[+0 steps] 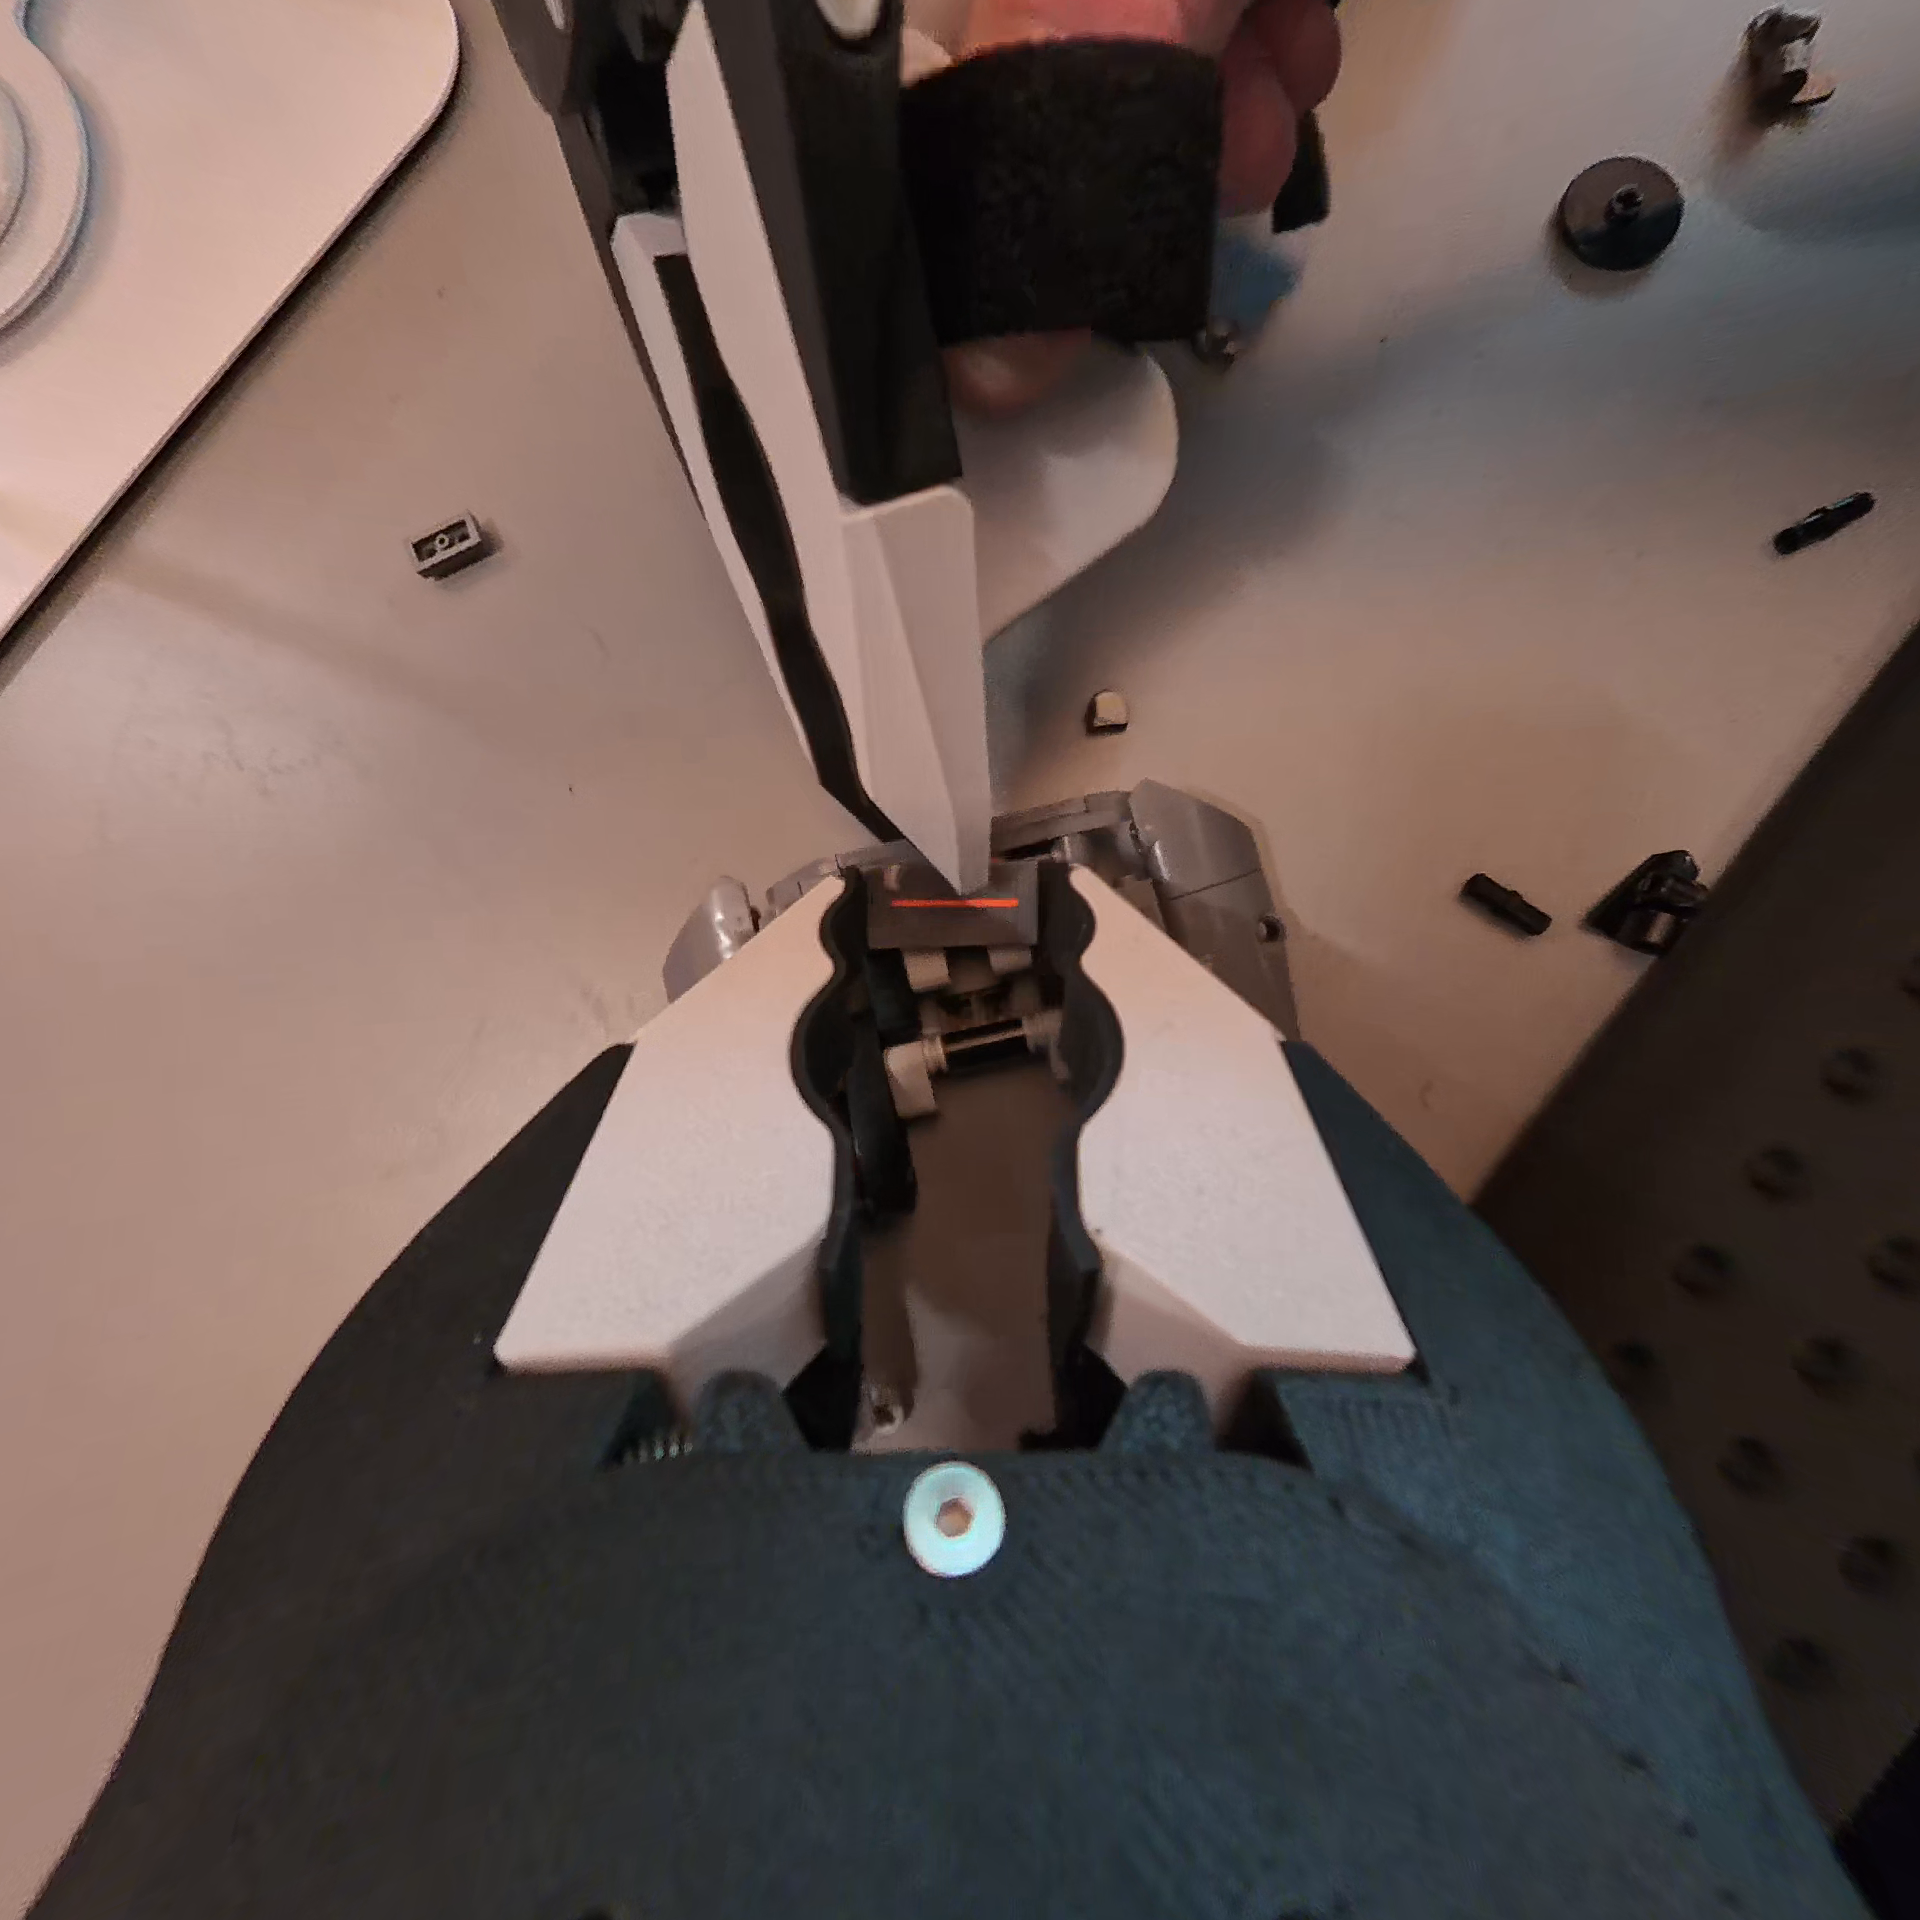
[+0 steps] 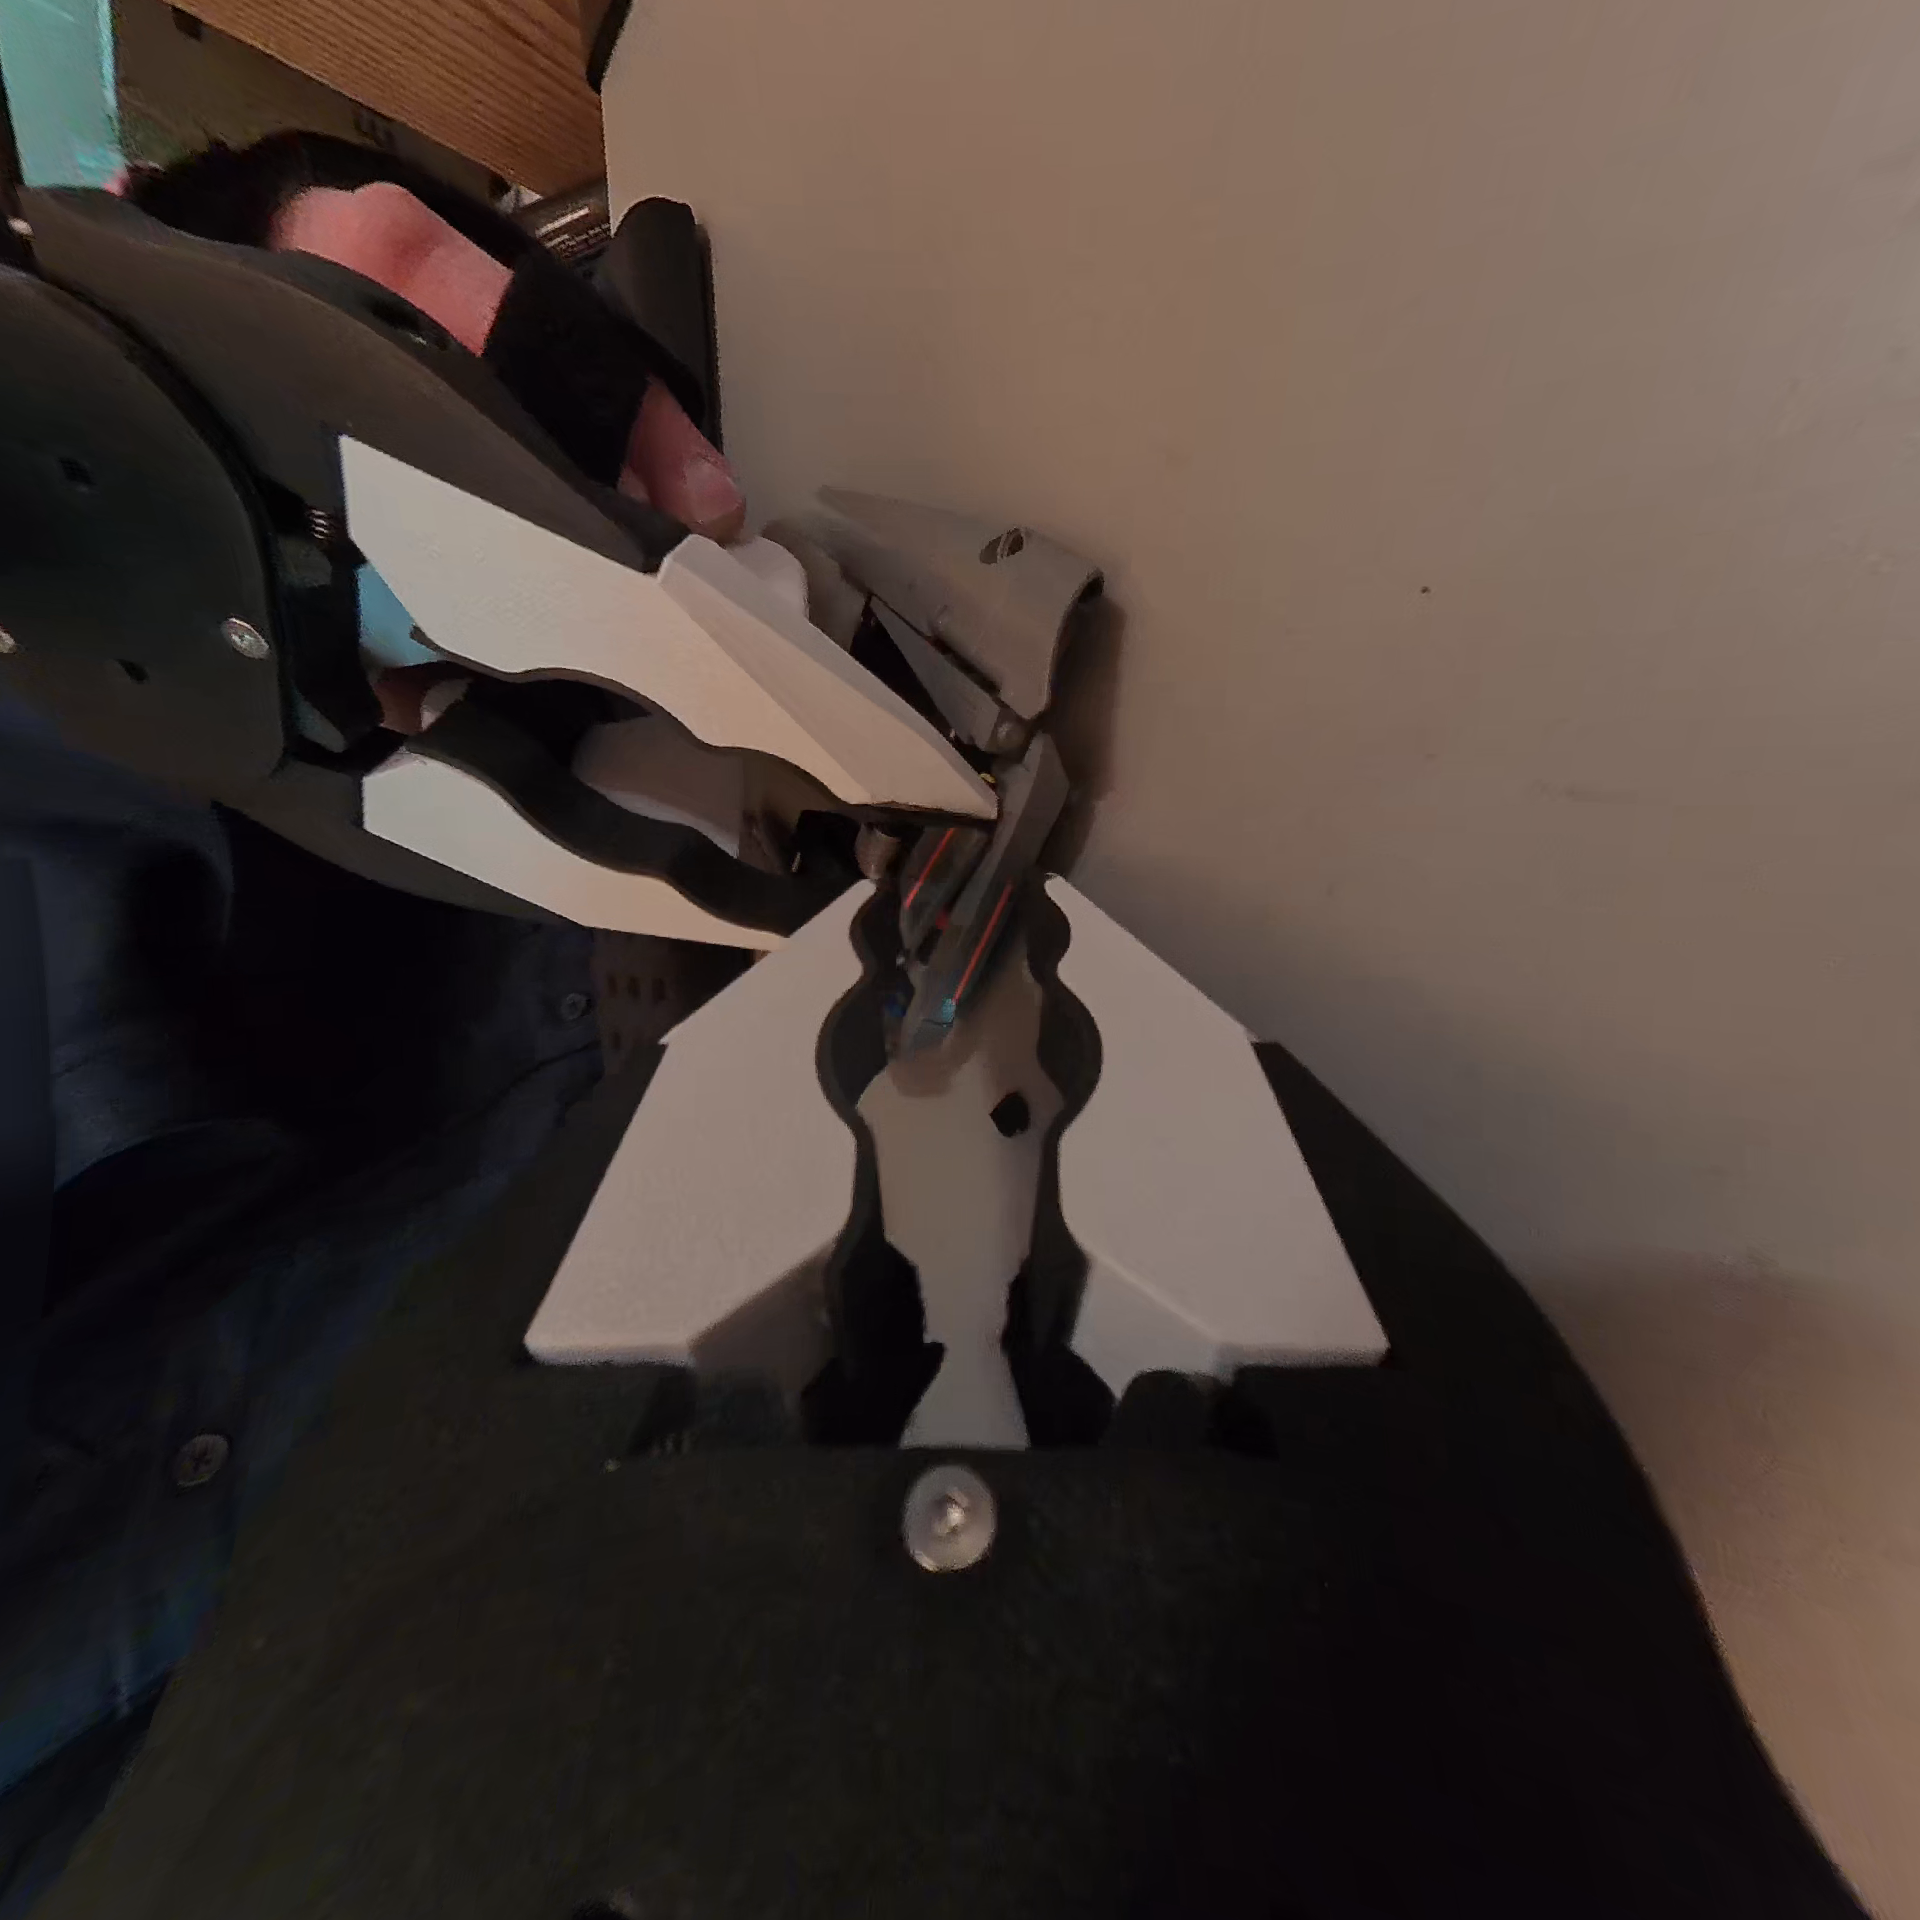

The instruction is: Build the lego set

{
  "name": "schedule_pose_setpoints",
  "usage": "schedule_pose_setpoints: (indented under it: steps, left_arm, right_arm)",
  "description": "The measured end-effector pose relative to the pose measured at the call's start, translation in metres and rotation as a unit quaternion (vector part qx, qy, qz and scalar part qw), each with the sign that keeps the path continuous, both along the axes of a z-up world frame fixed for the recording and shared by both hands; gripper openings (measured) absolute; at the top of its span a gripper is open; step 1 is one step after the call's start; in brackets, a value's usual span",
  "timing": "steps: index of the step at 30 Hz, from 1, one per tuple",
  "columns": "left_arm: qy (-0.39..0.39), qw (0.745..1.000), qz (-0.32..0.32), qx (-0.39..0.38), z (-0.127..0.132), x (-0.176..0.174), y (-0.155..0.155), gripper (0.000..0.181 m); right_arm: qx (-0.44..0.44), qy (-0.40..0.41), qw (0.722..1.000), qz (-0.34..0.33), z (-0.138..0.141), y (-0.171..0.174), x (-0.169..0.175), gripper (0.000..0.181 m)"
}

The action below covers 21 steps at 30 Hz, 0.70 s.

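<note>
A grey and black lego model [image 1: 1205, 862] rests on the pale table [image 1: 312, 935]. My left gripper [image 1: 956, 894] is shut on it, with its axles and grey connectors between the fingers. My right gripper [image 1: 940, 847] comes down from above, shut, with its tips on a dark red-striped piece [image 1: 956, 916] at the model's front. In the right wrist view my right gripper [image 2: 956, 894] pinches that red-striped piece [image 2: 951, 935], and my left gripper [image 2: 894, 868] comes in from the left, clamped on the grey model [image 2: 966, 592].
Loose parts lie on the table: a small dark brick [image 1: 452, 542], a black round piece [image 1: 1621, 213], black pins [image 1: 1823, 523] [image 1: 1504, 902], a black clip [image 1: 1652, 899]. A white board [image 1: 208, 208] is at the top left, a dark perforated board [image 1: 1766, 1143] at the right. My left and right fingertips are right by each other. From the left gripper's tips to the black clip [image 1: 1652, 899] is close to 11 cm.
</note>
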<state>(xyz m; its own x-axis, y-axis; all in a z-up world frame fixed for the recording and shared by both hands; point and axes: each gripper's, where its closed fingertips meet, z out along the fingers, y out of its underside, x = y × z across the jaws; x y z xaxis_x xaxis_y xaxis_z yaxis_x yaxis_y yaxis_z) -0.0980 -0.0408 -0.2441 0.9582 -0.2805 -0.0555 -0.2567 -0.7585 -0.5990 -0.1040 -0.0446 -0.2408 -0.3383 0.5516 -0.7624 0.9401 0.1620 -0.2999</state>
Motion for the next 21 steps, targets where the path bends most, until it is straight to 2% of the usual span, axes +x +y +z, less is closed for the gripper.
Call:
schedule_pose_setpoints:
  steps: [2,6,9,13,18,21]
  left_arm:
    - [-0.005,1.000,0.002,0.006,0.000,0.001,0.001,0.039]
    - [-0.018,0.999,0.003,0.038,0.011,-0.001,0.000,0.047]
    - [-0.025,0.997,0.005,0.067,0.024,-0.007,-0.005,0.048]
    - [-0.030,0.997,0.005,0.070,0.024,-0.012,-0.014,0.047]
    - [-0.022,0.997,-0.023,0.070,0.014,0.003,-0.016,0.040]
    - [-0.012,0.998,-0.022,0.063,0.011,0.001,-0.014,0.039]
  right_arm:
    - [-0.008,-0.004,1.000,-0.009,0.006,0.003,-0.001,0.030]
    - [0.009,0.017,1.000,-0.016,0.020,0.012,0.001,0.030]
    - [0.046,0.044,0.997,-0.033,0.035,0.024,0.001,0.029]
    - [0.073,0.084,0.993,-0.046,0.053,0.025,0.005,0.030]
    - [0.114,0.080,0.988,-0.066,0.034,0.019,0.020,0.030]
    - [0.096,0.087,0.988,-0.088,0.027,0.012,0.023,0.024]
